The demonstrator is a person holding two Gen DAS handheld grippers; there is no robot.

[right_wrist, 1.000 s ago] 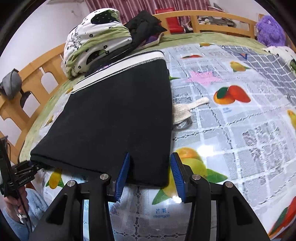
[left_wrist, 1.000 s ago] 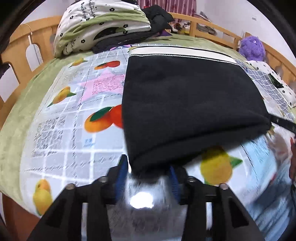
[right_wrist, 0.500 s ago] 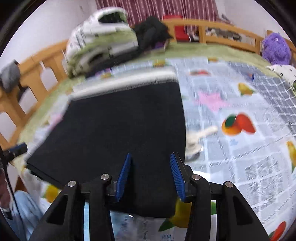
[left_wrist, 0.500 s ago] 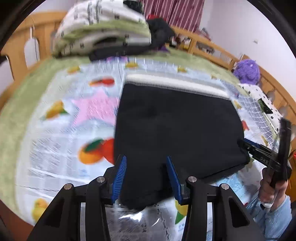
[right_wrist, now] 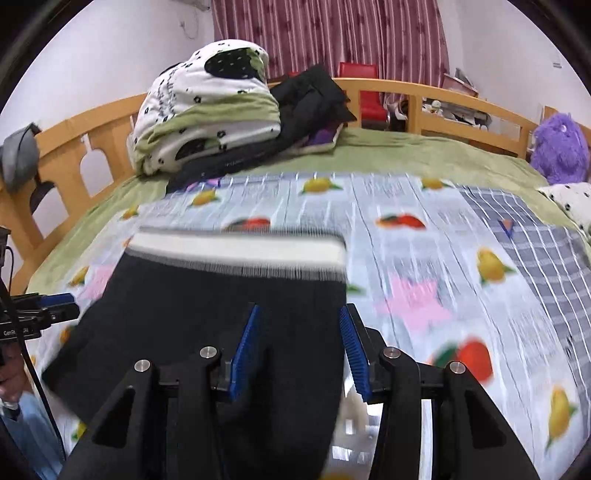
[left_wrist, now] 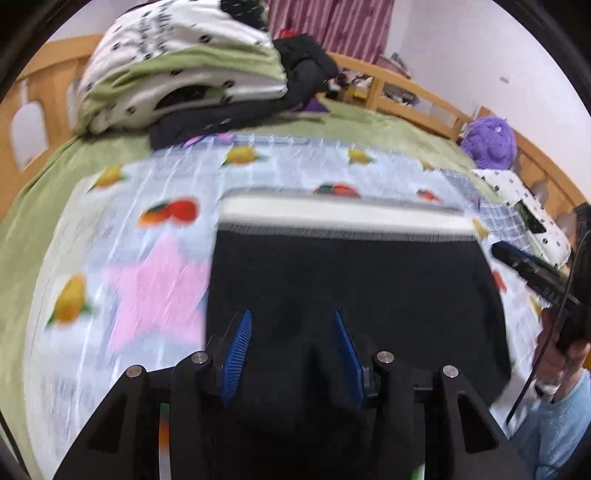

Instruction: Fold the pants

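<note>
black pants (left_wrist: pixel 354 280) on fruit-print sheet (left_wrist: pixel 155 206), between both grippers' fingers (left_wrist: pixel 236 350)

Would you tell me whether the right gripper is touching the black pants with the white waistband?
Touching: in the right wrist view, black pants fabric bunches between the right gripper pads.

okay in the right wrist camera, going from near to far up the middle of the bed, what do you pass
Right gripper → black pants → their white waistband → fruit-print sheet → green blanket → wooden bed rail → striped curtain.
</note>
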